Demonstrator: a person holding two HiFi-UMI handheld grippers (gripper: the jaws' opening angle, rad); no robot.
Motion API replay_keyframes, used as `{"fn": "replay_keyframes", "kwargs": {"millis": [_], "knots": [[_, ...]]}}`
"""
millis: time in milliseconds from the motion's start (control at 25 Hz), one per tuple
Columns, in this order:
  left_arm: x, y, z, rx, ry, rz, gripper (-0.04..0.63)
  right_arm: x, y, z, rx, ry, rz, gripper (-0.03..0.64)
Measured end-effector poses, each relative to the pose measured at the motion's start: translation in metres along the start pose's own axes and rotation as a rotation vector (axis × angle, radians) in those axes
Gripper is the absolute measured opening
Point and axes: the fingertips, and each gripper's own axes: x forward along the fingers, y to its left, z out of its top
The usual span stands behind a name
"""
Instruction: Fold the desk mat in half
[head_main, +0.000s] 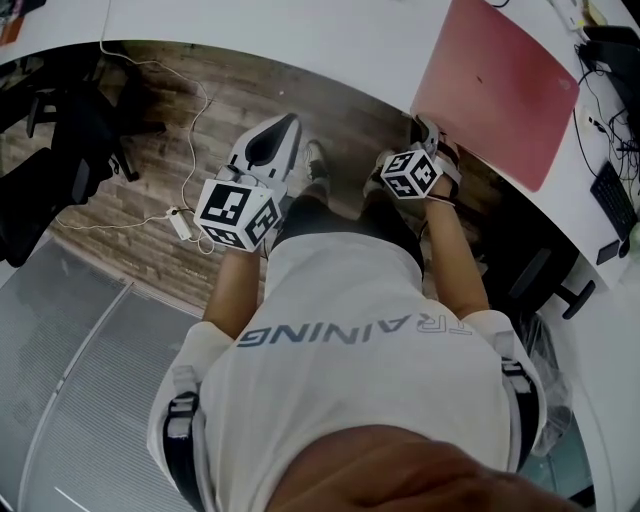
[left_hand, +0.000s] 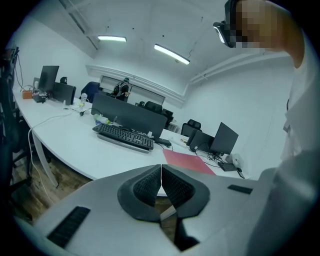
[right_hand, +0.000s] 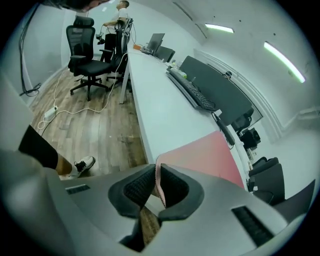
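Observation:
The pink desk mat (head_main: 495, 85) lies flat on the white curved desk (head_main: 300, 35), with its near corner hanging over the desk's edge. My right gripper (head_main: 422, 125) is at that corner. In the right gripper view its jaws (right_hand: 156, 172) are closed on the mat's thin edge (right_hand: 158, 175), and the rest of the mat (right_hand: 205, 155) stretches away over the desk. My left gripper (head_main: 287, 124) hangs over the wooden floor, short of the desk and left of the mat. Its jaws (left_hand: 161, 172) are shut with nothing between them, and the mat (left_hand: 187, 161) shows beyond them.
A keyboard (left_hand: 125, 136) and dark monitors (left_hand: 132, 114) stand on the desk past the mat. Cables and another keyboard (head_main: 612, 200) lie at the mat's right. A power strip (head_main: 182, 222) with its cord lies on the floor, and black office chairs (head_main: 70, 150) stand at the left.

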Motion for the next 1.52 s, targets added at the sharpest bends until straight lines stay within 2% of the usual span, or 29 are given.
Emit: {"fn": "replay_keyframes", "kwargs": {"millis": [80,280,400,680,960,1200,1520], "knots": [[0.0,-0.006,0.003,0.008,-0.006,-0.012,0.032,-0.008,-0.005,0.002,0.033,-0.025,0.0,0.037],[0.002,-0.029,0.01,0.02,-0.009,-0.037,0.032,-0.035,-0.019,0.007,0.2,-0.108,0.048,0.034],[0.016,-0.05,0.018,0.052,-0.011,-0.091,0.032,-0.053,-0.042,0.008,0.287,-0.157,0.016,0.034],[0.043,-0.102,0.036,0.118,-0.015,-0.177,0.032,-0.093,-0.09,-0.013,0.379,-0.217,-0.06,0.034],[0.08,-0.164,0.044,0.174,0.003,-0.274,0.032,-0.129,-0.145,-0.068,0.598,-0.257,-0.138,0.034],[0.112,-0.221,0.043,0.212,0.022,-0.35,0.032,-0.148,-0.176,-0.12,0.669,-0.249,-0.199,0.034],[0.14,-0.278,0.035,0.25,0.045,-0.409,0.032,-0.155,-0.193,-0.189,0.764,-0.22,-0.229,0.034]]}}
